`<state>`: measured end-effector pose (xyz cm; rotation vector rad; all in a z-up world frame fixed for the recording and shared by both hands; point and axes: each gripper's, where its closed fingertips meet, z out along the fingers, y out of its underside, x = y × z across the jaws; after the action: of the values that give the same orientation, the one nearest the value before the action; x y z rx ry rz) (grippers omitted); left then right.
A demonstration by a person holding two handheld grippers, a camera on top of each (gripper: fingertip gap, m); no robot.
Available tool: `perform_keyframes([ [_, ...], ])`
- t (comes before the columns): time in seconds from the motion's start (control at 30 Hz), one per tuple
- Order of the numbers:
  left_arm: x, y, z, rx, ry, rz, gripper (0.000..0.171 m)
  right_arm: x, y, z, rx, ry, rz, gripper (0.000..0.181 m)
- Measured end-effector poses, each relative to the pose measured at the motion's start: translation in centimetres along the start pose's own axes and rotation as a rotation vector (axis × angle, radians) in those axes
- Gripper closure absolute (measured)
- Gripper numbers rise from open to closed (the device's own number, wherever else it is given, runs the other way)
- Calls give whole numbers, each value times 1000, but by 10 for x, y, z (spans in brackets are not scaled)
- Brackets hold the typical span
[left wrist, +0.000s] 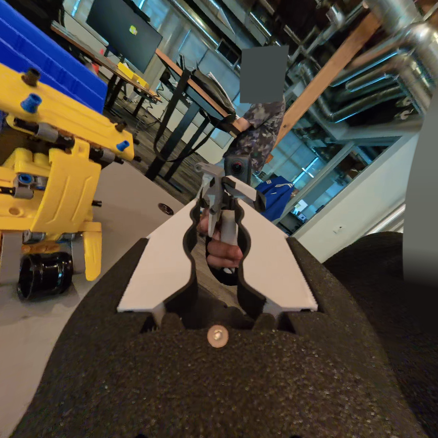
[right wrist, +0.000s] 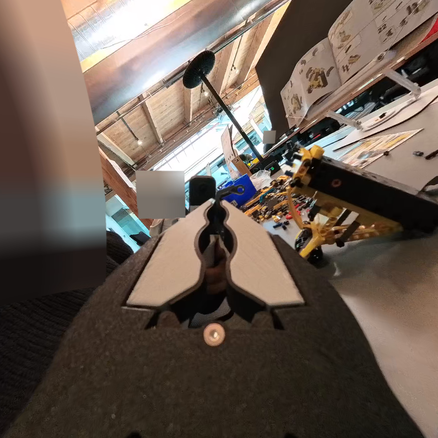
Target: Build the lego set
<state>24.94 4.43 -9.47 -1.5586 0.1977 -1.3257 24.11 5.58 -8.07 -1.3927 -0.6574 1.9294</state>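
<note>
Two grippers are meeting tip to tip, left gripper (left wrist: pixel 216 208) and right gripper (right wrist: pixel 216 206) both nipping a small grey pin-and-lever part (left wrist: pixel 211 189) at 12 o'clock, yellow brick model (left wrist: pixel 54 170) at 9 o'clock; uneven pull is risking dropping it.

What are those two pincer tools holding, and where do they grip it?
The left gripper pinches a small grey connector by its lower end; the right gripper pinches a thin dark ringed piece by its stem.
</note>
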Motion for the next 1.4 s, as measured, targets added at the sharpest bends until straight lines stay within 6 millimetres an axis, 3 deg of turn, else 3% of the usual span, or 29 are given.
perform_keyframes([
  [0.13,-2,5,-3,-13,17,-22,144,-1,17,11,-61,19,-19,180],
  [0.2,-2,3,-8,-6,28,-35,167,1,19,12,-86,40,-49,177],
  [0.27,0,1,-13,-18,60,-54,171,3,19,8,-126,62,-137,170],
  [0.37,-3,-4,-24,-36,89,-110,171,5,15,-2,-197,130,-432,141],
  [0.47,1,1,-32,-114,184,-216,171,8,28,-7,-398,207,-893,116],
  [0.57,5,18,-36,-231,244,-252,171,12,41,-4,-545,234,-1266,115],
  [0.63,6,27,-36,-283,245,-234,171,5,55,0,-605,145,-1233,115],
  [0.73,15,35,-36,-329,273,-203,171,-13,65,6,-601,2,-964,114],
  [0.8,21,38,-36,-353,287,-175,171,-15,69,4,-635,-36,-876,115],
  [0.97,26,42,-35,-378,292,-147,171,-8,78,-2,-708,-29,-903,129],
  [1.2,21,39,-34,-356,283,-173,171,-8,73,-2,-675,38,-1002,132],
  [1.4,15,37,-33,-342,229,-133,170,0,72,-1,-690,107,-984,133],
])
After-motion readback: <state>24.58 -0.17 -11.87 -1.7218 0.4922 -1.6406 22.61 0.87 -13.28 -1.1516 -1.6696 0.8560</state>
